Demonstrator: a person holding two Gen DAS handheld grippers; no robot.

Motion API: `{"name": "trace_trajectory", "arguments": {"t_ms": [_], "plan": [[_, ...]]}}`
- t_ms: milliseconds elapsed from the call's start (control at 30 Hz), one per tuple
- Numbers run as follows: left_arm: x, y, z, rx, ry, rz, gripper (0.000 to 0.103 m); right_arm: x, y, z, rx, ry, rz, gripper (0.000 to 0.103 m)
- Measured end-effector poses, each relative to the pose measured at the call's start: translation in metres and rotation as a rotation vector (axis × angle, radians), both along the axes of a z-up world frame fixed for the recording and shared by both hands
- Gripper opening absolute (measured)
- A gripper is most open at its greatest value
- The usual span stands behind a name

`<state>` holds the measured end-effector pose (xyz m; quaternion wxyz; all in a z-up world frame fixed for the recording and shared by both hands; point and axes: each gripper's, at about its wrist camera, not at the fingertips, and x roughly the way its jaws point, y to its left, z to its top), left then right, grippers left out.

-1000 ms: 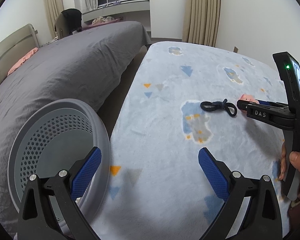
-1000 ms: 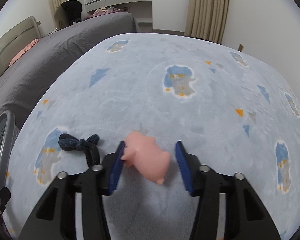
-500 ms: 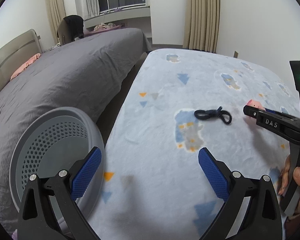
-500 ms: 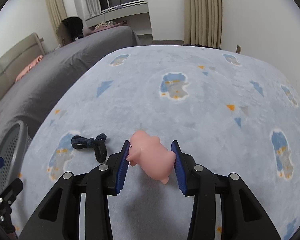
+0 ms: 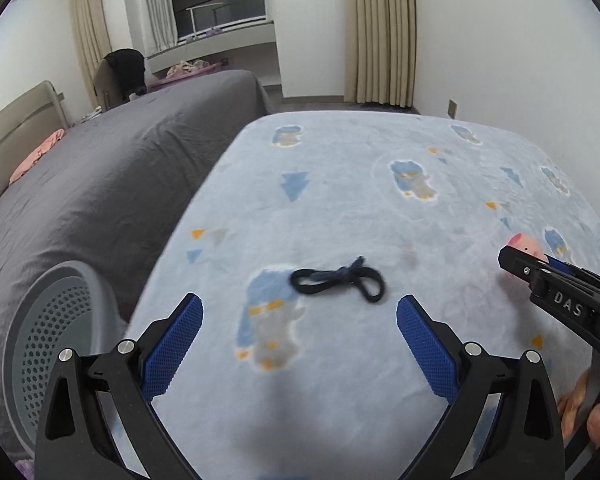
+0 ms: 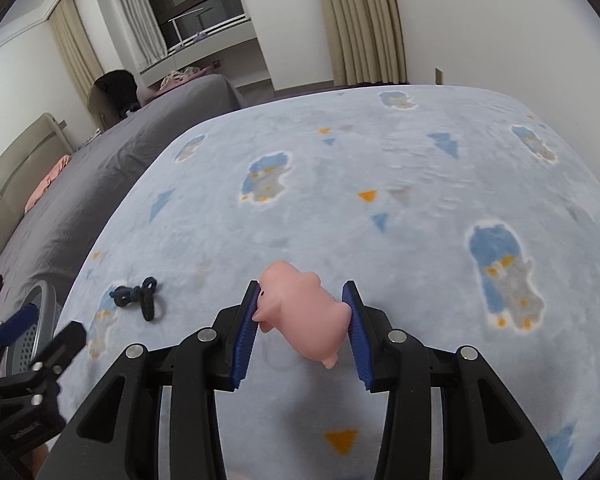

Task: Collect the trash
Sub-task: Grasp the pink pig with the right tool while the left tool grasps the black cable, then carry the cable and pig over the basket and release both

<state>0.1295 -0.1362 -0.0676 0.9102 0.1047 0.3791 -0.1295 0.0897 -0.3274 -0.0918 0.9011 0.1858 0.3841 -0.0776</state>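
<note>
Item one: my right gripper, its blue pads clamped on either flank of a pink toy pig, which hangs clear above the pale blue patterned blanket. Item two: my left gripper, jaws spread wide with nothing between them, poised over the same blanket just short of a dark knotted cord that lies loose on a blue printed patch. Item three: a grey perforated basket at my left, standing beside the blanket's edge against the grey-covered bed.
</note>
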Motion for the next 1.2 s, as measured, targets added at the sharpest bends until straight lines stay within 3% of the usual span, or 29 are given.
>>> {"name": "trace_trajectory", "arguments": {"t_ms": [467,567,700,833,933,1033,1200], "plan": [[0.053,-0.03,-0.04,0.063,0.108,0.067,0.096,0.001,-0.017,-0.004,0.124,-0.029,-0.001,0.04],[0.059,-0.027,-0.045,0.045,0.135,0.083,0.094,0.003,-0.018,-0.004,0.14,-0.034,0.0,0.04],[0.061,-0.022,-0.044,-0.022,0.164,0.053,0.068,0.003,-0.018,-0.004,0.146,-0.036,0.007,0.04],[0.052,-0.026,-0.041,-0.03,0.15,0.011,0.042,0.003,-0.017,-0.004,0.142,-0.037,0.009,0.04],[0.049,-0.027,-0.04,-0.041,0.151,-0.01,0.028,0.004,-0.016,-0.004,0.138,-0.036,0.008,0.04],[0.049,-0.024,-0.039,-0.058,0.158,-0.011,0.02,0.004,-0.015,-0.004,0.13,-0.035,0.01,0.04],[0.047,-0.018,-0.036,-0.075,0.164,-0.012,0.016,0.005,-0.014,-0.004,0.125,-0.034,0.01,0.04]]}}
